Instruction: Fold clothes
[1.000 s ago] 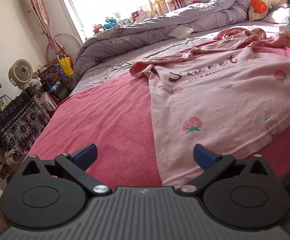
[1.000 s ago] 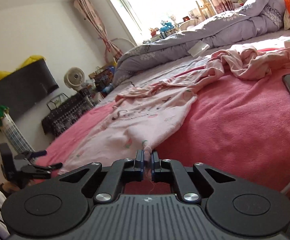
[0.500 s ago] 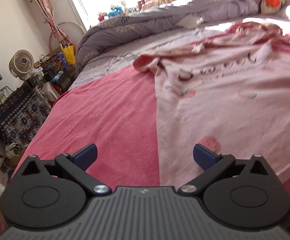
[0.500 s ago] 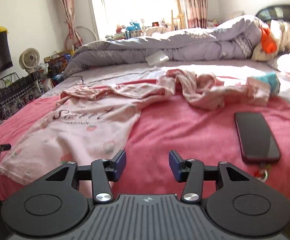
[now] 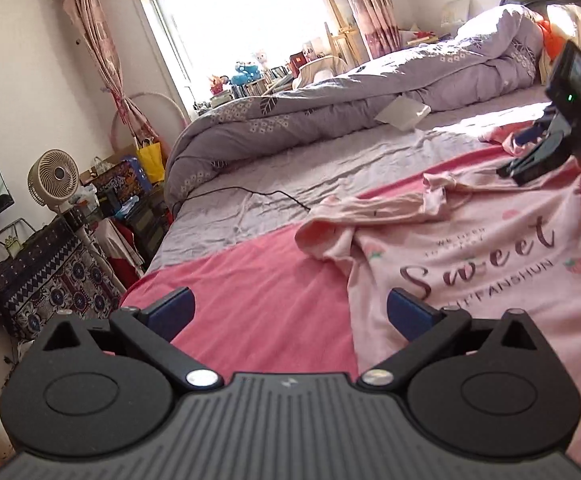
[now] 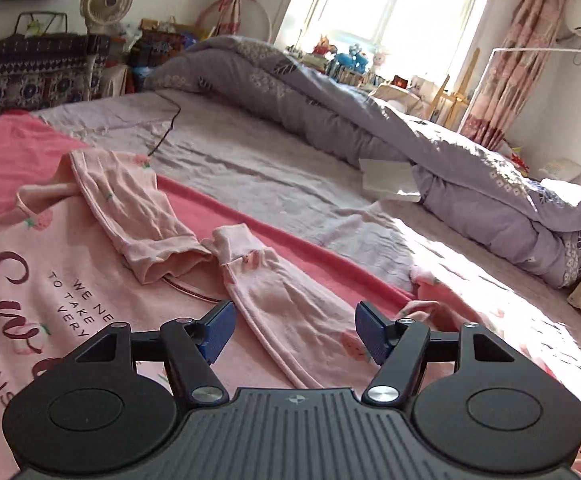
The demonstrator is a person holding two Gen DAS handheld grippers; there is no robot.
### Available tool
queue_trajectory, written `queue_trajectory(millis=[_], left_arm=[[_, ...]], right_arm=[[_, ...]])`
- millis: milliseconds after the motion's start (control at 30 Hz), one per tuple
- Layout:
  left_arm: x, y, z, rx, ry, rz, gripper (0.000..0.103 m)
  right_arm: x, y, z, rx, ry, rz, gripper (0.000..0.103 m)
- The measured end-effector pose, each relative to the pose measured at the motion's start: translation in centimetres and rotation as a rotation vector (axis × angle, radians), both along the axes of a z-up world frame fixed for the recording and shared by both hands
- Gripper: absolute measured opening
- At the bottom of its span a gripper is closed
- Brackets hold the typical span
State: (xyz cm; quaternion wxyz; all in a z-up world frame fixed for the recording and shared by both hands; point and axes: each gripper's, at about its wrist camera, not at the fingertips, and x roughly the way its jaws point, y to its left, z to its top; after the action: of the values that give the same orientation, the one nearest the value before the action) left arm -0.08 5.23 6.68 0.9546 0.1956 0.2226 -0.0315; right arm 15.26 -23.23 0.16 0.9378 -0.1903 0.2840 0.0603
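1. A bed fills most of both views; its grey-lilac sheet (image 5: pixel 250 208) shows in the middle band of the left wrist view.
2. A pink blanket (image 5: pixel 258 292) covers the near part of the bed, at lower centre of the left wrist view and at far left of the right wrist view.
3. A rolled lilac duvet (image 5: pixel 330 108) with small flower prints runs across the upper middle of the left wrist view, and from upper centre to right in the right wrist view.
4. The pale pink top (image 5: pixel 482 264), printed with "Sweet" and strawberries, lies front-up on the blanket at right centre of the left wrist view. In the right wrist view its two sleeves (image 6: pixel 138 208) lie crumpled across the collar area at centre left, their cuffs touching.
5. The left gripper (image 5: pixel 290 312) sits at lower centre of its view, fingers spread wide and gripping nothing, above the top's left edge where it meets the blanket.
6. The right gripper (image 6: pixel 292 330) hovers with fingers wide apart and empty, straddling one sleeve at lower centre; it also shows at upper right of the left wrist view.
7. A white folded paper (image 6: pixel 388 180) lies against the duvet.
8. A black cable (image 5: pixel 250 192) trails over the sheet.
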Motion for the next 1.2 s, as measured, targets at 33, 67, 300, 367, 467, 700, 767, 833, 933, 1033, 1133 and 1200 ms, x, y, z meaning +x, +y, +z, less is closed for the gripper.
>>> queue_trajectory(millis=[33, 67, 300, 367, 467, 700, 767, 833, 933, 1033, 1133, 1200], left_arm=[[1.8, -1.0, -0.7, -0.001, -0.003, 0.009, 0.103], [3.8, -2.1, -2.0, 0.004, 0.007, 0.016, 0.103], [9.3, -4.6, -11.1, 0.051, 0.117, 0.073, 0.103], [8.9, -4.3, -10.9, 0.027, 0.103, 0.064, 0.103], [9.4, -3.5, -10.9, -0.023, 0.140, 0.065, 0.103], [9.4, -3.4, -10.8, -0.040, 0.143, 0.068, 0.103], [9.3, -3.4, -10.6, -0.043, 0.143, 0.070, 0.103], [9.3, -3.2, -10.1, -0.052, 0.146, 0.071, 0.103], [9.2, -2.2, -7.4, -0.075, 0.083, 0.050, 0.103], [10.7, -2.4, -4.4, -0.054, -0.083, 0.001, 0.103], [13.1, -4.5, -4.1, -0.036, -0.215, -0.119, 0.103], [14.9, -7.3, -5.8, 0.099, -0.217, -0.220, 0.103]], right_arm=[[1.9, 1.0, -1.4, -0.022, 0.026, 0.004, 0.058], [3.7, 1.9, -2.7, -0.044, 0.053, 0.009, 0.056], [6.9, 1.2, -3.5, -0.012, 0.005, -0.101, 0.008], [6.0, -1.9, -0.4, 0.001, -0.079, -0.166, 0.008], [4.2, -6.7, 1.7, 0.039, -0.102, -0.265, 0.008], [1.1, -15.0, -0.7, 0.072, 0.039, -0.469, 0.014], [0.2, -17.4, -1.4, 0.082, 0.080, -0.527, 0.034], [-0.6, -19.7, -2.0, 0.091, 0.120, -0.585, 0.049], [-2.9, -20.7, -2.0, 0.110, 0.090, -0.636, 0.066], [-6.5, -18.1, 0.5, 0.175, -0.081, -0.588, 0.073], [-10.1, -15.2, 3.0, 0.312, -0.226, -0.423, 0.078], [-11.7, -13.3, 3.5, 0.406, -0.270, -0.280, 0.079]])
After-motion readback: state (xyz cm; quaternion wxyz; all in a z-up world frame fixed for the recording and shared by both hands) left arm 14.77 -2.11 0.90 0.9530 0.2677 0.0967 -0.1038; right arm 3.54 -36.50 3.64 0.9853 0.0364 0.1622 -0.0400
